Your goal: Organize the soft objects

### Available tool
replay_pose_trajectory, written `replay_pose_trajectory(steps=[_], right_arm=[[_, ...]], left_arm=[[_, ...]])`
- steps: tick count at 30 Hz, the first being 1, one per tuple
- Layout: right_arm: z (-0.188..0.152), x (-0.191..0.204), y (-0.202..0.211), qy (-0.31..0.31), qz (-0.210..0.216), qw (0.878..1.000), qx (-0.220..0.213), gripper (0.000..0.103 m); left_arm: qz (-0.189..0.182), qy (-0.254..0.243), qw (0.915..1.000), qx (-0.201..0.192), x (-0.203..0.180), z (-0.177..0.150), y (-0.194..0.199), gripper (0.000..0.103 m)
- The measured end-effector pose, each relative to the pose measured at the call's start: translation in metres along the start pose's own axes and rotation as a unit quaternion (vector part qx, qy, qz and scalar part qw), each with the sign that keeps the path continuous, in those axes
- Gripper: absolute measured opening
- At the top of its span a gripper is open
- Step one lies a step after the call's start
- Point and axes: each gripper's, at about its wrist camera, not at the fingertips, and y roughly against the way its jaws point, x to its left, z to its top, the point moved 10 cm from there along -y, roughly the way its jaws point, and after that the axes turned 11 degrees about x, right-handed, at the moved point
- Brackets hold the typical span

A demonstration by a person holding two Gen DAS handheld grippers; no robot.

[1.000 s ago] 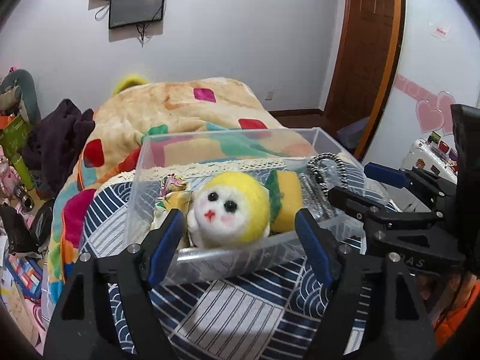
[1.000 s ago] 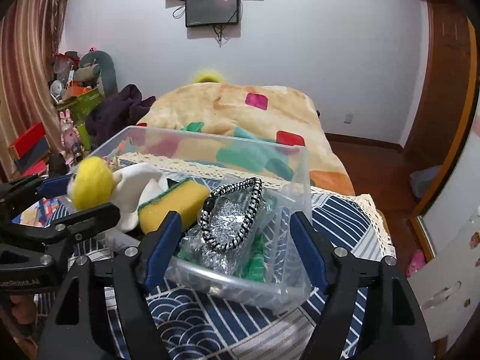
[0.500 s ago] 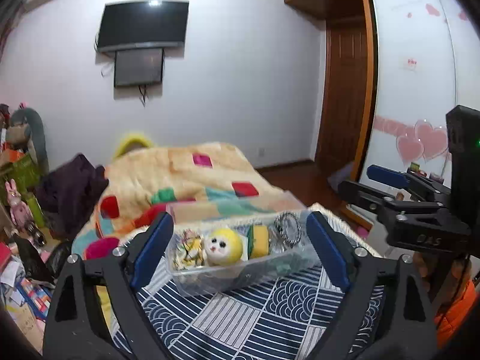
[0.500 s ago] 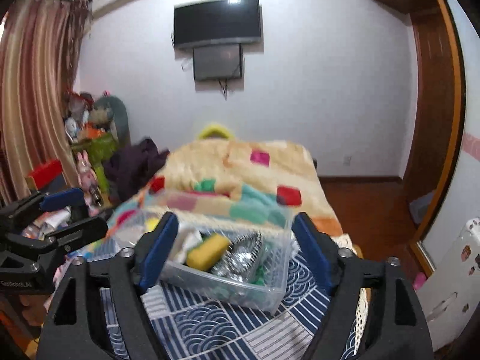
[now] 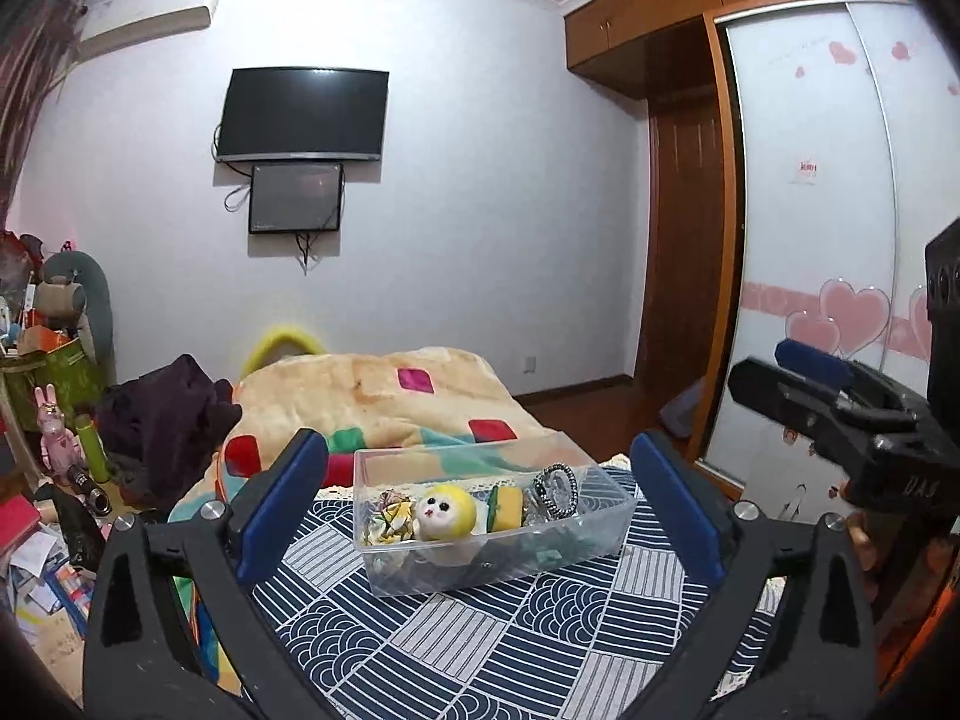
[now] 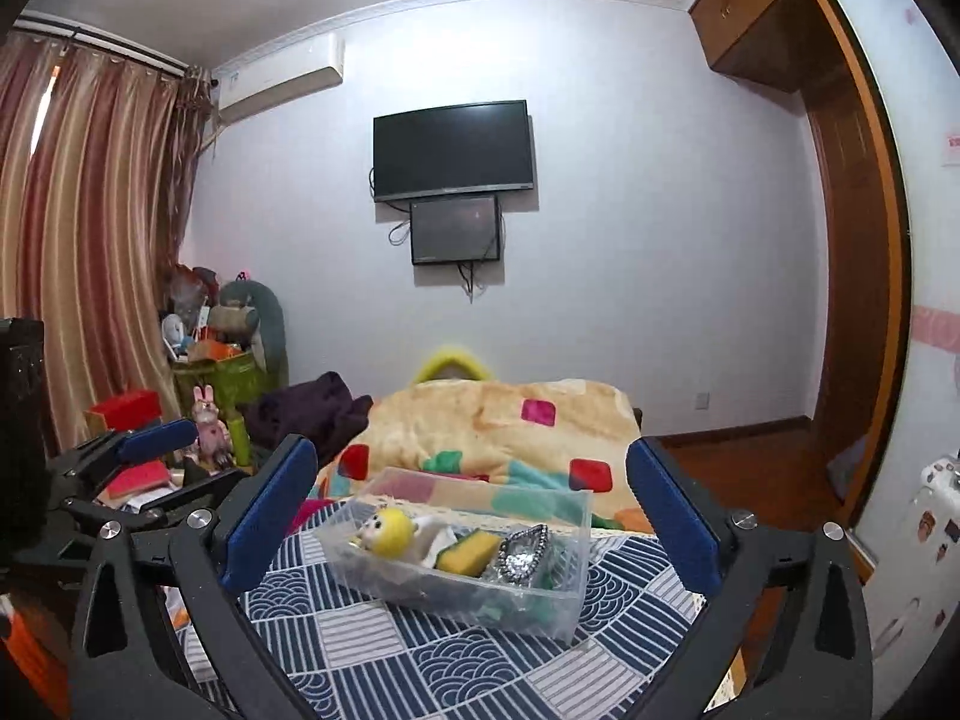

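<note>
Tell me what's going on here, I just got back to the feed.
A person holds a claw in each hand. The left claw and right claw both stand wide open and empty, their jaws having just been opening, set back from the clear plastic box on the patterned cloth. The box holds a yellow plush doll, a sponge and a silver pouch.

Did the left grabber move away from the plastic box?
Yes. The left gripper backed away and up from the clear box on the blue cloth; the box now looks small, and its jaws have just been opening, empty.
</note>
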Motion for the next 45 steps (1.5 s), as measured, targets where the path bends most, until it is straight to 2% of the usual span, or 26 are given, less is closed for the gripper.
replay_pose_trajectory(steps=[7, 45], right_arm=[[-0.014, 0.0, 0.009, -0.011, -0.011, 1.0, 0.001, 0.103], [-0.017, 0.004, 0.016, -0.014, -0.012, 1.0, 0.005, 0.103]], left_arm=[[-0.006, 0.015, 0.9998, -0.012, 0.001, -0.003, 0.01, 0.103], [-0.003, 0.017, 0.9998, -0.011, 0.0, -0.007, 0.011, 0.103]])
